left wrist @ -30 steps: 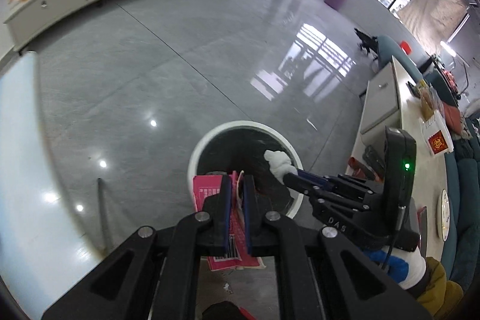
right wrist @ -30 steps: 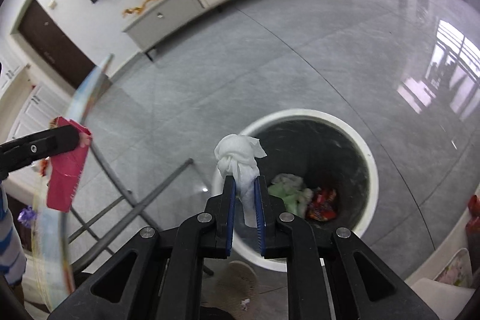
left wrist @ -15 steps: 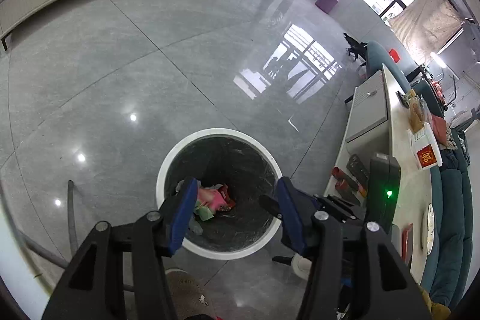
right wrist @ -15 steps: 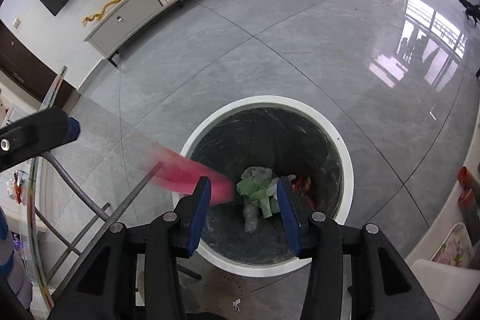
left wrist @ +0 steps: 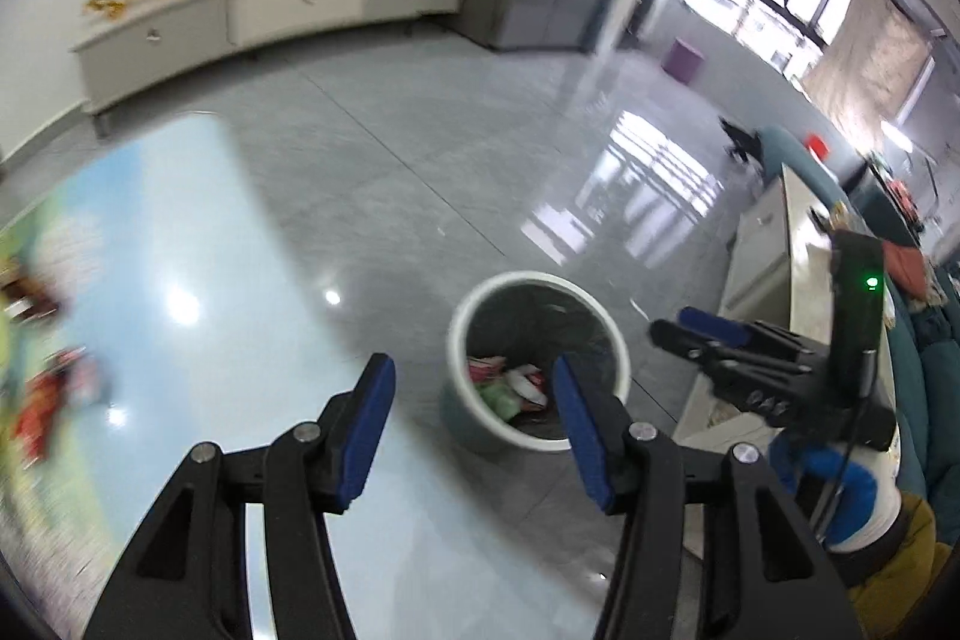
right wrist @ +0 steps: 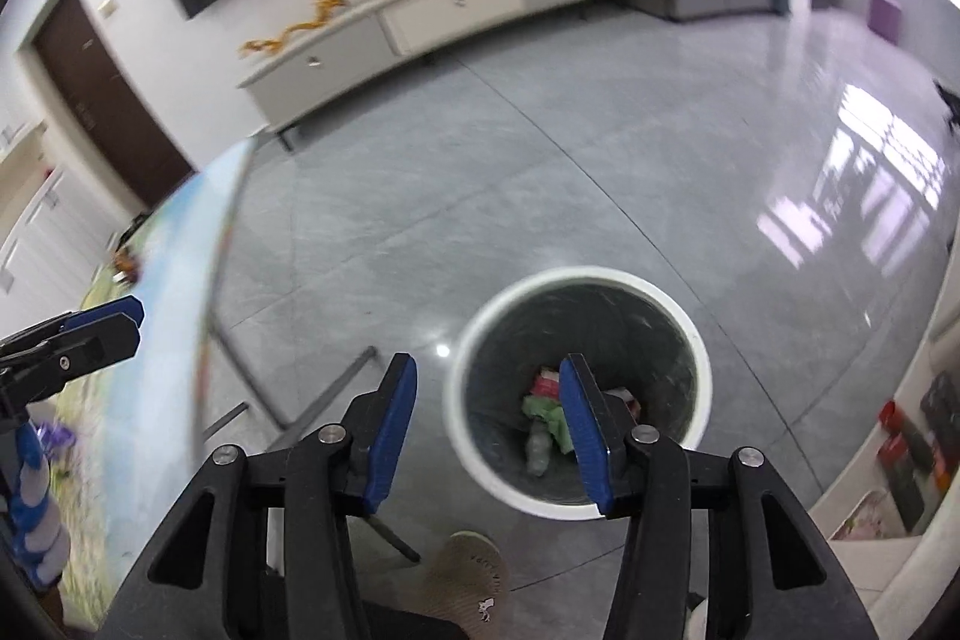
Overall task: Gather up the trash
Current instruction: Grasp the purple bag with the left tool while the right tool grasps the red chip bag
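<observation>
Two grippers hang over a big shiny grey floor (left wrist: 372,172), and both are empty. Next to them is a wide counter (left wrist: 198,280) with a sky-blue top. It looks blurry. On its far left side I can see some small red and dark bits, the leftover trash (left wrist: 51,400) I think, but they are too smeared to name.

Down on the floor stands the round white trash bin (right wrist: 690,334). Inside it lie crumpled wrappers (right wrist: 549,409), green, pink and white, all at the bottom.

The left gripper (left wrist: 474,424) has its blue fingers (left wrist: 366,430) spread apart with nothing between them. They have just been opening. It is over the counter's edge, so it is the closer one to the leftover bits, which lie off to its left.

The right gripper (right wrist: 489,424) is spread and empty too, fingers (right wrist: 585,436) just opened, right above the bin. It is the farther one from the counter bits.
</observation>
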`<state>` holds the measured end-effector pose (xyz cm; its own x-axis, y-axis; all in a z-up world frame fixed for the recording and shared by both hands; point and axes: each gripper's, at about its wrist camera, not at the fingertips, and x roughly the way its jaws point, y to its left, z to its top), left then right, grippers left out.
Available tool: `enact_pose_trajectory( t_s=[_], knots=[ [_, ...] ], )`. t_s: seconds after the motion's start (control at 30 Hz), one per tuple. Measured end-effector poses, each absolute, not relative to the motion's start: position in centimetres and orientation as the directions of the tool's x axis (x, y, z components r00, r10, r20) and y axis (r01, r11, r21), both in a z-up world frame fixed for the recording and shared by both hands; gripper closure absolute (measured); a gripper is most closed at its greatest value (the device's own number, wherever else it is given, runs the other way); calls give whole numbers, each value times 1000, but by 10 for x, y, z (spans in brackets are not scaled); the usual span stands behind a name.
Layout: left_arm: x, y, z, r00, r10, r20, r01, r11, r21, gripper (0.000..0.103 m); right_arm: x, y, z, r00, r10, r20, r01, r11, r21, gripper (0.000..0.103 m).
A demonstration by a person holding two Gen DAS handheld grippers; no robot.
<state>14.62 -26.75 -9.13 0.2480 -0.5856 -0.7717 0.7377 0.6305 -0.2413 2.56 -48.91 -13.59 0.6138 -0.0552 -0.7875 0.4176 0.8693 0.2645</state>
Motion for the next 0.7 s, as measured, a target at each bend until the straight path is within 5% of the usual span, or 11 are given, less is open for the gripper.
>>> enact_pose_trajectory(
  t_s=[0.37,0.7],
  knots=[
    [150,-44,-63,515,-453,-728,527,837,-149,46,34,-386,-67,682,50,-730,195,949,247,49],
    [156,94,-93,600,-284,-748,358,931,-67,45,82,-303,-64,628,188,-755,52,958,282,48]
  ],
)
